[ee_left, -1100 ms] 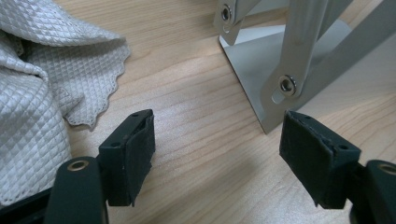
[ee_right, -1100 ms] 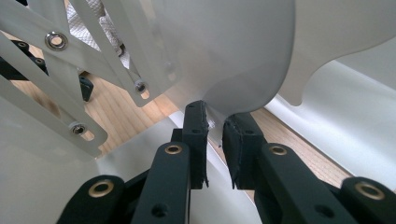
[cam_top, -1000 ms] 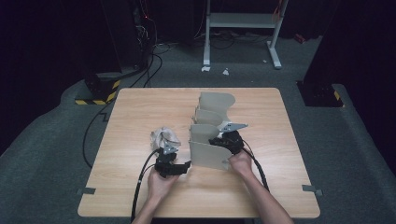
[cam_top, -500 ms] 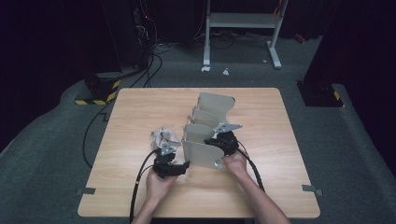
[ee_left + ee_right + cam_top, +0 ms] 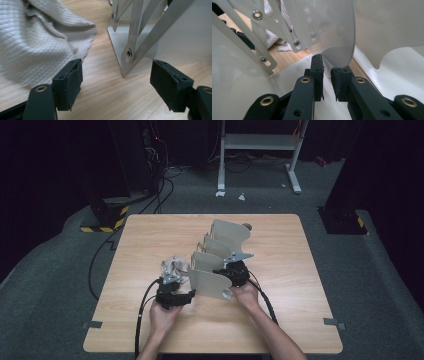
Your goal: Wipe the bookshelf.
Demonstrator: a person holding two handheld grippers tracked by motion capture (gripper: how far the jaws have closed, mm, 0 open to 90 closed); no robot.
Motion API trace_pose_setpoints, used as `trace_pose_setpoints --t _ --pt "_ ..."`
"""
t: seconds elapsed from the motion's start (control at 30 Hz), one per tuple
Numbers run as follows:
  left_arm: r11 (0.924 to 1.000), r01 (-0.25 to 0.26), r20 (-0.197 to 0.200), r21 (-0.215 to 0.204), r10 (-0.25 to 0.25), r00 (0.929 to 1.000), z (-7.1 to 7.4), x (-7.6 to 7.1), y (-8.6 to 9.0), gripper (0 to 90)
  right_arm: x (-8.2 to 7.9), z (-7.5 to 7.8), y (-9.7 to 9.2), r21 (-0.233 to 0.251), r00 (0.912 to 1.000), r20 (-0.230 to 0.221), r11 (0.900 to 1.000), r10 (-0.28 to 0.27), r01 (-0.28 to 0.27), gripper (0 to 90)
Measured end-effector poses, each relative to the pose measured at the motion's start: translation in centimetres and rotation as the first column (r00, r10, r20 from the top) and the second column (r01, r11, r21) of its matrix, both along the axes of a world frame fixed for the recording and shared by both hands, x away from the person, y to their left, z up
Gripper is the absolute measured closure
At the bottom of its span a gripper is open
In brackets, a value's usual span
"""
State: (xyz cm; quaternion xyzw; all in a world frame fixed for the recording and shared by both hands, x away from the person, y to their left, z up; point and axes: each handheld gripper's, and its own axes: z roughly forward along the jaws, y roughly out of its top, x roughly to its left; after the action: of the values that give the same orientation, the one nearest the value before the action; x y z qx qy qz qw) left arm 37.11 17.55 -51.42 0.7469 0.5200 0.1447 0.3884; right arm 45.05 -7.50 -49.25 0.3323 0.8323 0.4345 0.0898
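Our landmark is the beige expanding file rack (image 5: 218, 262) of four upright metal plates joined by scissor links, standing at the middle of the pale wooden table (image 5: 300, 285). Just left of the rack's near end lies a crumpled white waffle-weave cloth (image 5: 172, 266), apart from it by a strip of bare wood. On the near side of the cloth sits our left gripper (image 5: 116, 83), jaws spread wide with nothing between them, aimed at the rack's near left corner foot and its riveted silver links (image 5: 130, 53). To steady the rack well, we would slide this gripper level toward that corner without dragging the cloth along.

At the rack's right side, our right gripper (image 5: 327, 75) has its jaws drawn nearly together at the curved lower edge of one thin plate (image 5: 332, 32); we cannot tell whether the pads truly pinch it. We would seat that edge deeper between the pads before moving, then move slowly along the rack's length so the links fold evenly, not skewed.
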Motion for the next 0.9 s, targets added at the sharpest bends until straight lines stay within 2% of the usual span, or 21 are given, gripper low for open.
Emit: trace_pose_setpoints --t 0.13,0.23,0.4,0.6,0.67,0.7,0.9 --pt "0.9999 -0.017 -0.004 0.001 0.017 0.9998 0.1 0.0 0.3 26.3 0.0 0.1 0.5 -0.010 0.9998 0.003 0.9998 0.018 -0.018 76.4" --pt "0.9999 -0.013 0.000 0.000 0.013 0.9999 0.0 0.0 0.0 26.5 -0.1 0.3 -0.1 -0.006 0.9998 0.007 0.9998 0.021 -0.021 73.3" --pt "1.0000 0.002 0.004 0.005 -0.002 1.0000 0.0 -0.1 -0.7 26.5 0.1 1.2 -2.9 0.007 0.9993 0.030 0.9997 -0.023 0.023 67.5" --pt "0.9999 0.014 0.009 -0.005 -0.014 0.9999 0.2 -0.1 -1.1 25.9 1.1 2.3 -5.8 0.007 0.9941 0.046 0.9951 -0.098 0.098 68.6" --pt "0.9999 0.014 0.008 -0.009 -0.014 0.9999 0.2 -0.1 -1.1 25.8 1.4 2.6 -6.0 0.012 0.9930 0.054 0.9944 -0.105 0.105 68.8" --pt "0.9999 0.013 0.009 -0.011 -0.013 0.9999 0.3 -0.1 -1.1 25.9 1.7 2.7 -5.9 -0.004 0.9933 0.049 0.9944 -0.105 0.105 68.8" --pt "0.9998 0.008 0.018 -0.019 -0.007 0.9998 0.7 -0.3 -1.2 25.8 3.3 3.9 -4.6 -0.019 0.9938 0.055 0.9951 -0.096 0.097 69.5"
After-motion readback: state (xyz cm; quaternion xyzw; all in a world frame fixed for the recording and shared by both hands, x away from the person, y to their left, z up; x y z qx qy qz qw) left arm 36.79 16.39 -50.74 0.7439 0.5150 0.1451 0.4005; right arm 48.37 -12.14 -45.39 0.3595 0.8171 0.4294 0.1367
